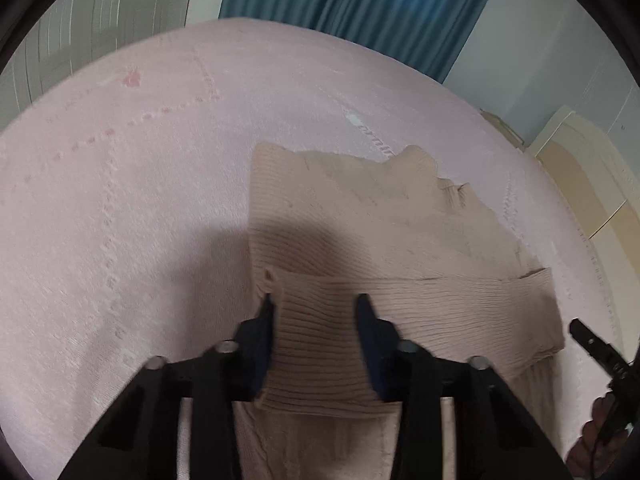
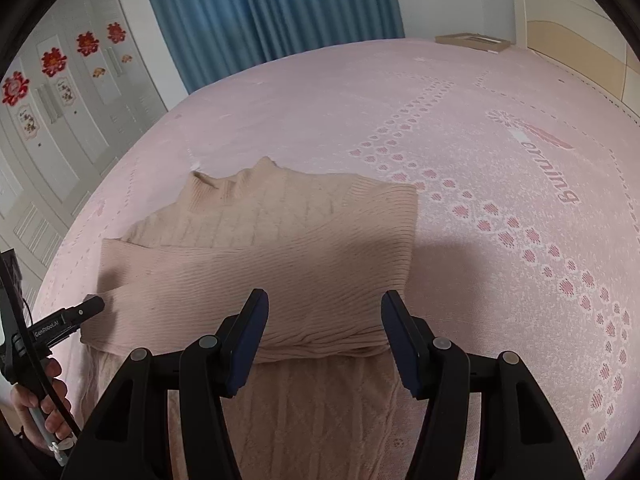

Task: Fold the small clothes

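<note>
A beige ribbed knit sweater (image 1: 380,208) (image 2: 280,220) lies flat on the pink bed cover (image 1: 120,200) (image 2: 500,260), collar at the far end. One sleeve (image 1: 460,304) (image 2: 240,276) is folded across its body. My left gripper (image 1: 314,304) (image 2: 94,304) points down at the sleeve's end, with the ribbed fabric filling the gap between its pads and touching both. My right gripper (image 2: 322,300) hovers open over the near edge of the folded sleeve, gripping nothing. One of its fingers (image 1: 592,344) shows at the right edge of the left wrist view.
Blue curtains (image 2: 272,12) hang behind the bed. White wardrobe doors with red paper cut-outs (image 2: 52,64) stand to the left. A cream headboard (image 2: 572,28) and a flat box (image 2: 472,42) are at the far right. A person's hand (image 2: 48,392) grips the left handle.
</note>
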A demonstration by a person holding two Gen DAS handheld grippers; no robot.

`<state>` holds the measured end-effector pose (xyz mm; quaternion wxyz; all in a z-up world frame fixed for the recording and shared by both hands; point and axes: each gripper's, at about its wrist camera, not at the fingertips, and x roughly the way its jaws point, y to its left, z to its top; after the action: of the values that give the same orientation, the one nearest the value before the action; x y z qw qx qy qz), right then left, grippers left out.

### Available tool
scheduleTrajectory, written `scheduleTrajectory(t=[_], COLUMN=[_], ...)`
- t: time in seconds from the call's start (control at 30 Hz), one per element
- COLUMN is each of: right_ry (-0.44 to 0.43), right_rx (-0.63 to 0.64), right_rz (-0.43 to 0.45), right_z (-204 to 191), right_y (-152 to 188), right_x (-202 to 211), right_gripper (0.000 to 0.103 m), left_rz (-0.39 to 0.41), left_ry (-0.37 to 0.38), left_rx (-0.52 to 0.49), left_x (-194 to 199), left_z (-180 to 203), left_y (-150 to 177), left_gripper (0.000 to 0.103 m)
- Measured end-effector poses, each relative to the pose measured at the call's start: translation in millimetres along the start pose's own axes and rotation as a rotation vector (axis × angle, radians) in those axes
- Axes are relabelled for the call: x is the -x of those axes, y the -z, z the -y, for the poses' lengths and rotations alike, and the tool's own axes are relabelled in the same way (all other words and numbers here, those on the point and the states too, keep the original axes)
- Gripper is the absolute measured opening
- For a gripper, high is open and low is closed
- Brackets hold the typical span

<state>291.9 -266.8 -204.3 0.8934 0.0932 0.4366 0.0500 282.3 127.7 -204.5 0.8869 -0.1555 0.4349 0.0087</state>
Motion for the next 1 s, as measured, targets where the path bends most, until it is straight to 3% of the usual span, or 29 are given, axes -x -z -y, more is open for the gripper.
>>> scheduleTrajectory(t=[0.07,0.3,0.73,0.9,1.0], right_ry=[0.002,0.023,0.060,0.107,0.137], right_rx=[-0.010,-0.013,-0.024,-0.010,0.004], right_rz=[0.000,0.020,0.004,-0.028,-0.066], right_z=[3.8,12.1,24.3,24.8,23.8], right_y=[-0.8,-4.7,-9.1,-8.6,-6.4], right_x=[0.0,5.1,-6.9,-16.3,-26.5], right_gripper=[0.058,0.058,0.058,0.058,0.058], left_rz=[0.022,0.118,0.261,0.198,0.128], left_ry=[-0.057,0.002,0.034,-0.007,-0.085], left_rx=[-0.047,-0.069,-0.131,-0.097,-0.100], left_x=[1.5,21.5,42.4,12.1,-10.8], left_z=[3.4,11.1,45.5,30.3,22.4], left_y=[-3.1,-13.5,-69.6,-61.9,-51.7], left_gripper=[0.010,0.008,0.008,0.007,0.008])
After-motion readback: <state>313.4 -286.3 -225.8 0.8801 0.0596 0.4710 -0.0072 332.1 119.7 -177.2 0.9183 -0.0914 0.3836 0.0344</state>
